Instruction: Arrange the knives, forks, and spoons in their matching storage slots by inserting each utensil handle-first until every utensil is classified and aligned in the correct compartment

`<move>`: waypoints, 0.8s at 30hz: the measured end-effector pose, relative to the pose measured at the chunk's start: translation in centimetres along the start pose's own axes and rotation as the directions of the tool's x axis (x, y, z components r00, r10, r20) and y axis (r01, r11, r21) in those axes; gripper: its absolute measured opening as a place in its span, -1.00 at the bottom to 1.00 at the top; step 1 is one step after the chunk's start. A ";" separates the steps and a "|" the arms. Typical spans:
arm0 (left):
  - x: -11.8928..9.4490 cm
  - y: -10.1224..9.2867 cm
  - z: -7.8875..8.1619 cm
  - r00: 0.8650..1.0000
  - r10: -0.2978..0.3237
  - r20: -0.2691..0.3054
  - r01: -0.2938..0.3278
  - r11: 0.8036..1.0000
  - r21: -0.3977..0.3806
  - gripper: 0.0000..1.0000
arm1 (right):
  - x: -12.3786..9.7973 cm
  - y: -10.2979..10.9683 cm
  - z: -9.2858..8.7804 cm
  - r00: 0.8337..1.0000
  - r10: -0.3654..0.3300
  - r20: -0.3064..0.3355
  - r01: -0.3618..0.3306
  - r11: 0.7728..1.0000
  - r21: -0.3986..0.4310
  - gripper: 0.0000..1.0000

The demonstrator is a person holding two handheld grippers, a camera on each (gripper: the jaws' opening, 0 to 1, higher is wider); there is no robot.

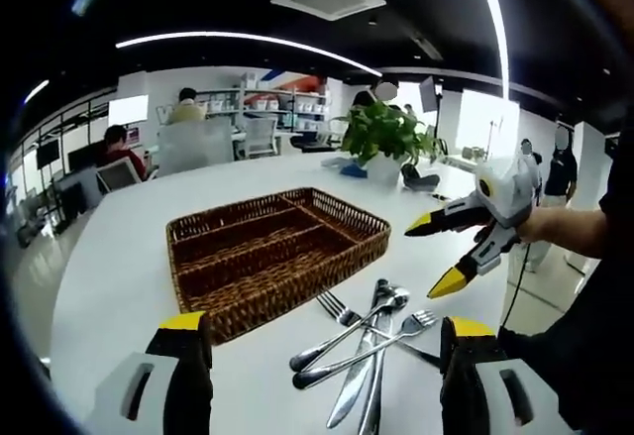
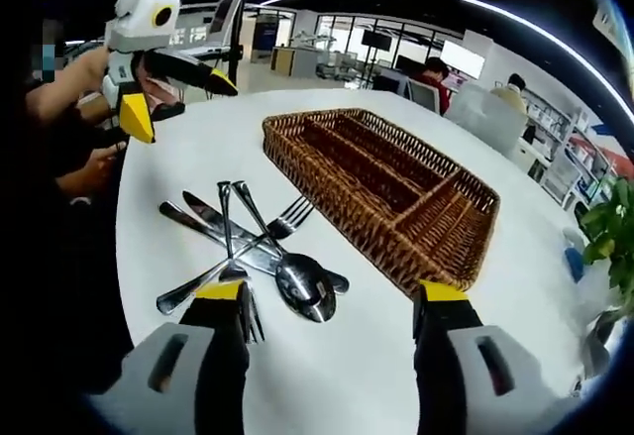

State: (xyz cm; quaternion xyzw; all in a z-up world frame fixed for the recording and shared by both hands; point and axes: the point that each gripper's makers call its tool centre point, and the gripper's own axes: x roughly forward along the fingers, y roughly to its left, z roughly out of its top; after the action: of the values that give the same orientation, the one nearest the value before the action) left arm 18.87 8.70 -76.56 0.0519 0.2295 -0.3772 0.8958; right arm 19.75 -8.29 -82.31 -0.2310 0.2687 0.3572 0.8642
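A brown wicker tray (image 1: 287, 301) with long slots lies empty on the white table (image 1: 119, 286). Right of it several steel utensils (image 1: 367, 341) lie crossed in a loose pile: forks, spoons and a knife. My left gripper (image 1: 322, 331) stands open just short of the pile, nothing between its jaws. From the right my right gripper (image 1: 431, 257) hovers open above the pile. In the right gripper view the utensils (image 2: 248, 247) lie left of the tray (image 2: 332, 202). My right gripper (image 2: 329, 291) is open over the spoon bowls, and my left gripper (image 2: 183, 108) is open at upper left.
A potted plant (image 1: 381, 133) stands on the far side of the table, also at the right edge (image 2: 609, 227). A hand (image 1: 555, 222) holds the right gripper. People sit at desks beyond the table. The rounded table edge (image 2: 129, 257) runs close to the pile.
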 end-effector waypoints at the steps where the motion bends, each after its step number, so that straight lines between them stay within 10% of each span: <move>1: 0.0 0.0 0.0 1.000 0.000 0.001 0.000 1.000 0.002 0.99 | 0.2 0.0 -0.1 1.000 0.004 -0.004 -0.004 1.000 -0.003 0.32; 24: 0.2 0.2 0.0 1.000 0.002 0.028 -0.001 0.999 -0.041 0.99 | 3.3 1.1 -2.5 0.997 0.080 -0.014 -0.080 0.996 0.047 -0.07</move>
State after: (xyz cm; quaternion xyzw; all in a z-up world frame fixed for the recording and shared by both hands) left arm 19.12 8.67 -76.64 0.0285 0.2247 -0.3724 0.9000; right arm 20.15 -7.43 -86.44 -0.2029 0.2927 0.3833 0.8522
